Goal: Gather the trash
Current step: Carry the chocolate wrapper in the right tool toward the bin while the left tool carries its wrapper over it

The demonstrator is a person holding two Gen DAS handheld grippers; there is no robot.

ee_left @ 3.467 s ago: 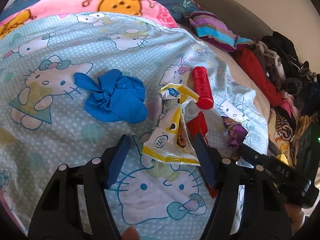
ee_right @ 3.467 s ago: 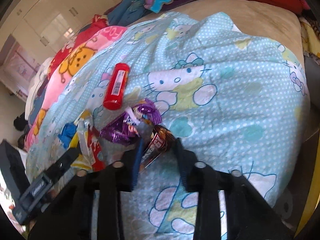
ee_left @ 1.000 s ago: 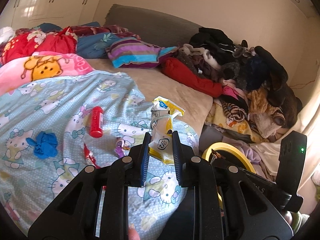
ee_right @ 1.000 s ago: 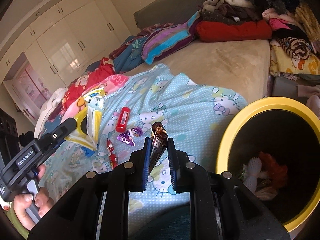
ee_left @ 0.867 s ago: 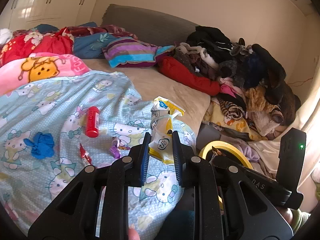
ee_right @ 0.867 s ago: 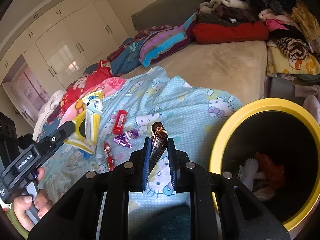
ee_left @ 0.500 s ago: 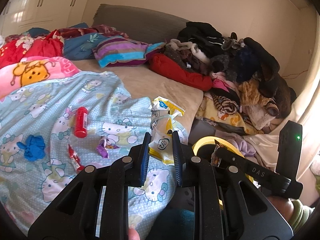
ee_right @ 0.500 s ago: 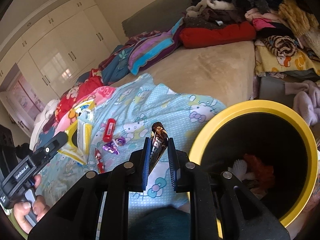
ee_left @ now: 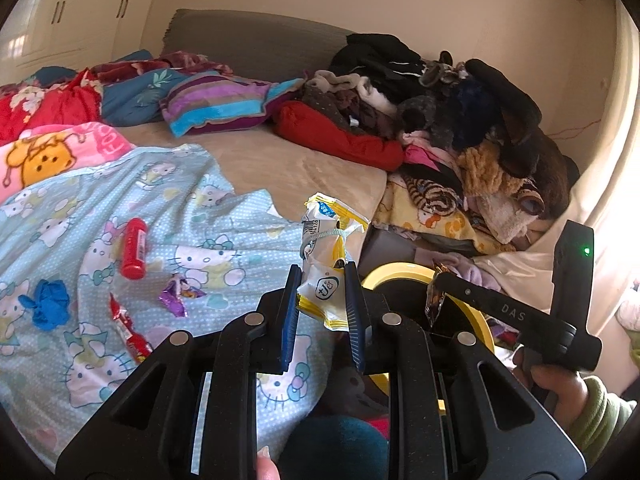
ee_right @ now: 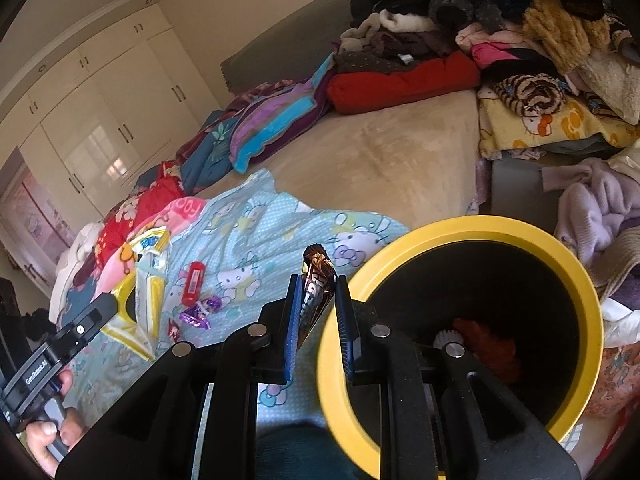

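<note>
My left gripper point(ee_left: 322, 280) is shut on a crumpled yellow-and-white snack bag point(ee_left: 326, 256), held up above the bed's edge; the bag also shows in the right wrist view point(ee_right: 146, 280). My right gripper point(ee_right: 316, 292) is shut on a brown candy-bar wrapper point(ee_right: 314, 292), held just left of the yellow-rimmed black trash bin point(ee_right: 480, 232), beside its rim. The bin point(ee_left: 394, 274) sits right of my left gripper. On the Hello Kitty blanket point(ee_left: 180, 216) lie a red tube point(ee_left: 133, 248), a purple wrapper point(ee_left: 178, 292), a red wrapper point(ee_left: 130, 330) and a blue glove point(ee_left: 48, 308).
A heap of clothes and plush toys point(ee_left: 460, 120) fills the bed's right side. Pillows and blankets point(ee_left: 216, 104) lie at the headboard. White wardrobes point(ee_right: 100, 120) stand behind. The bin holds a white brush and something orange point(ee_right: 480, 340).
Both grippers lifted their wrappers off the blanket and swung right toward the bin. The bin has grown larger in the right wrist view.
</note>
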